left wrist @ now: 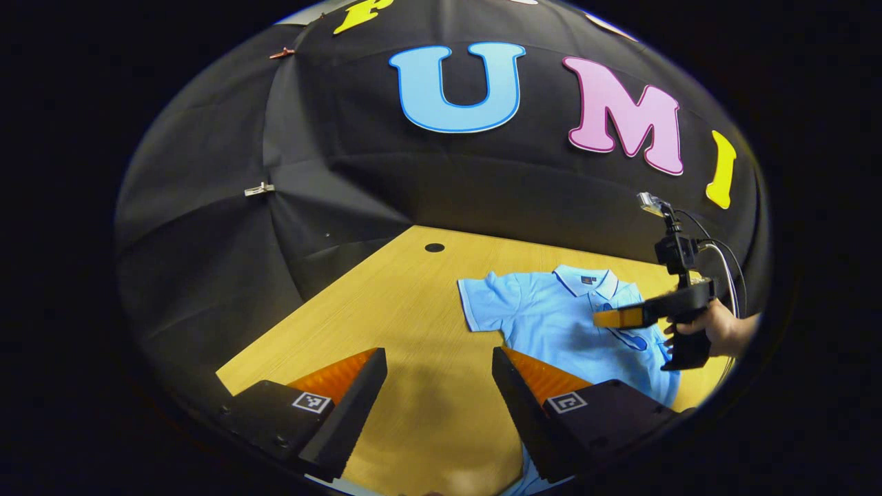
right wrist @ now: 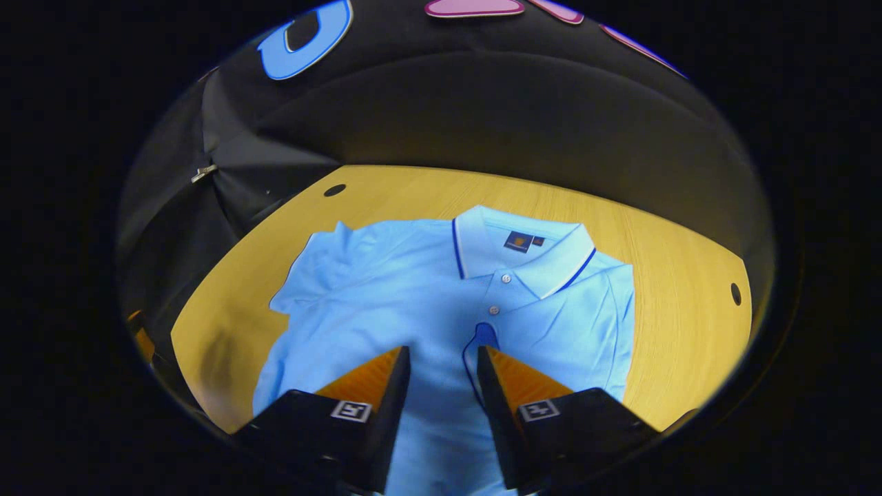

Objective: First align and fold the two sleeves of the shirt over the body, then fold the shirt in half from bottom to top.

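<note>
A light blue polo shirt (right wrist: 413, 303) lies flat, front up, on the wooden table (right wrist: 675, 275), collar (right wrist: 517, 251) toward the far wall. In the right gripper view its left-hand sleeve (right wrist: 320, 265) spreads outward. The right-hand side ends in a straight edge, and that sleeve (right wrist: 610, 310) appears folded in over the body. My right gripper (right wrist: 442, 355) hovers open over the chest just below the button placket, with nothing between its fingers. In the left gripper view my left gripper (left wrist: 439, 365) stands open over bare table left of the shirt (left wrist: 544, 324). The right gripper (left wrist: 617, 317), held by a hand (left wrist: 720, 331), hangs over the shirt's chest.
Black cloth walls close off the table's back and left. The tabletop has round cable holes (left wrist: 434, 247) (right wrist: 335, 189) (right wrist: 736, 294). Bare wood (left wrist: 358, 310) stretches left of the shirt. A strip of table (right wrist: 689, 344) runs along the shirt's right side.
</note>
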A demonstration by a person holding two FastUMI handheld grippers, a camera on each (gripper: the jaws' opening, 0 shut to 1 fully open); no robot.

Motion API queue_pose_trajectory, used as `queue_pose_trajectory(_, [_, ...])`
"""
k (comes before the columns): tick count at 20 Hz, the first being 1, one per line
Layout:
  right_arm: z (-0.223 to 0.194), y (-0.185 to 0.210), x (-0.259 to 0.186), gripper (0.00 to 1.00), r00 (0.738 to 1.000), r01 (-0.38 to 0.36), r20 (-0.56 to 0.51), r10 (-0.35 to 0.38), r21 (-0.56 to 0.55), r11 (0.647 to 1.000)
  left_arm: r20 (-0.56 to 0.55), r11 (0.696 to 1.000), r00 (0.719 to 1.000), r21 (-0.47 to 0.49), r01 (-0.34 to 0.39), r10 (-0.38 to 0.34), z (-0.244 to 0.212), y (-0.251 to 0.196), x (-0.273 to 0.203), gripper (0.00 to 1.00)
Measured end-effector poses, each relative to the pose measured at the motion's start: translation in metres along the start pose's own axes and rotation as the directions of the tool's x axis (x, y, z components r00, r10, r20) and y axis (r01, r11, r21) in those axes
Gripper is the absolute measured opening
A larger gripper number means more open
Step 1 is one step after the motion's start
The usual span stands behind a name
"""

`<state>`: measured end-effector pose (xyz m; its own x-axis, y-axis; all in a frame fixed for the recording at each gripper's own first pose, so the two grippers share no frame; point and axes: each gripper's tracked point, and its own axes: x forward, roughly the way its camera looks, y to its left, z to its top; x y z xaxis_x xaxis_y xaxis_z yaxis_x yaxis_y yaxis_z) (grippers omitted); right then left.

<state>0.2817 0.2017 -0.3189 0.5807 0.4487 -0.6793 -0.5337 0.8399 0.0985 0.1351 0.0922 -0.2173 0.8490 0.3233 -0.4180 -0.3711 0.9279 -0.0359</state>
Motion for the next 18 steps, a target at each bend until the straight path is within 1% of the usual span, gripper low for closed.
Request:
queue_pose_trajectory(1, [-0.003, 0.003, -0.006, 0.80, 1.000, -0.002, 0.011, 0.002, 0.000, 1.000, 0.001, 1.000, 1.000, -0.005, 0.016, -0.016, 0.004, -0.003, 0.010, 0.98])
queue_pose_trajectory(3, [-0.006, -0.002, -0.020, 1.00, 0.999, 0.015, 0.037, -0.015, -0.005, 1.000, 0.011, 0.999, 0.999, 0.002, 0.047, -0.047, 0.014, -0.009, 0.031, 0.98])
queue_pose_trajectory(5, [-0.012, -0.020, -0.038, 1.00, 0.996, 0.073, 0.054, -0.072, -0.021, 0.997, -0.009, 0.994, 0.994, 0.007, 0.106, -0.106, 0.015, -0.020, 0.056, 0.98])
queue_pose_trajectory(6, [-0.015, -0.026, -0.049, 1.00, 0.993, 0.096, 0.068, -0.094, -0.026, 0.995, -0.020, 0.993, 0.993, 0.007, 0.118, -0.118, 0.013, -0.025, 0.069, 0.99])
queue_pose_trajectory(8, [-0.020, -0.038, -0.073, 1.00, 0.987, 0.129, 0.096, -0.126, -0.021, 0.991, -0.026, 0.992, 0.992, 0.011, 0.123, -0.123, 0.014, -0.027, 0.097, 0.98])
queue_pose_trajectory(10, [-0.032, -0.048, -0.097, 1.00, 0.984, 0.143, 0.101, -0.143, 0.010, 0.990, -0.025, 0.991, 0.991, 0.004, 0.135, -0.135, 0.019, -0.033, 0.122, 0.98])
queue_pose_trajectory(12, [-0.049, -0.063, -0.115, 1.00, 0.982, 0.165, 0.084, -0.168, 0.041, 0.986, -0.049, 0.989, 0.988, -0.027, 0.147, -0.148, 0.021, -0.038, 0.151, 0.98])
queue_pose_trajectory(13, [-0.062, -0.074, -0.124, 1.00, 0.980, 0.191, 0.054, -0.194, 0.061, 0.980, -0.076, 0.987, 0.985, -0.047, 0.154, -0.157, 0.020, -0.041, 0.164, 0.98])
queue_pose_trajectory(14, [-0.074, -0.084, -0.133, 1.00, 0.976, 0.211, 0.031, -0.215, 0.091, 0.973, -0.106, 0.987, 0.982, -0.066, 0.149, -0.155, 0.015, -0.040, 0.178, 0.98])
queue_pose_trajectory(16, [-0.087, -0.097, -0.152, 1.00, 0.971, 0.232, 0.024, -0.239, 0.157, 0.960, -0.146, 0.988, 0.980, -0.087, 0.125, -0.137, 0.007, -0.038, 0.204, 0.98])
queue_pose_trajectory(18, [-0.106, -0.117, -0.169, 1.00, 0.960, 0.275, 0.005, -0.280, 0.174, 0.946, -0.172, 0.990, 0.977, -0.081, 0.115, -0.127, -0.001, -0.036, 0.225, 0.98])
